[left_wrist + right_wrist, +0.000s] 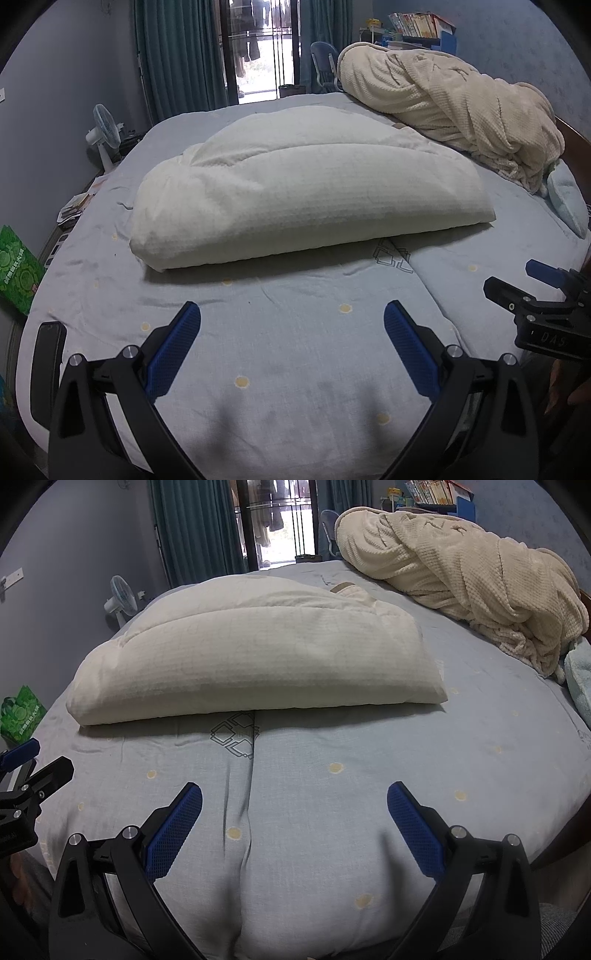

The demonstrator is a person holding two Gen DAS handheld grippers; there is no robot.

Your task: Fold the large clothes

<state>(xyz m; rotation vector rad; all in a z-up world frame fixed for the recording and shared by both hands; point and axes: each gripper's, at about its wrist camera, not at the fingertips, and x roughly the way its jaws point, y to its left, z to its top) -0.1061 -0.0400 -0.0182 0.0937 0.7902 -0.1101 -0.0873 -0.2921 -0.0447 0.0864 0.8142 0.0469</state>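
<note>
A large cream quilted cover [303, 188] lies folded into a thick long bundle across the middle of the bed; it also shows in the right wrist view [255, 661]. My left gripper [291, 321] is open and empty, held above the sheet in front of the bundle, apart from it. My right gripper [293, 801] is open and empty too, also short of the bundle's near edge. The right gripper's body shows at the right edge of the left wrist view [546, 310]; the left gripper's body shows at the left edge of the right wrist view [26, 786].
The bed has a pale blue dotted sheet [295, 369]. A crumpled cream fleece blanket [454, 107] is heaped at the far right, beside a light blue pillow [567, 199]. A fan [105, 136] and a green bag [16, 273] stand at the left. A dark phone [46, 373] lies at the bed's near left edge.
</note>
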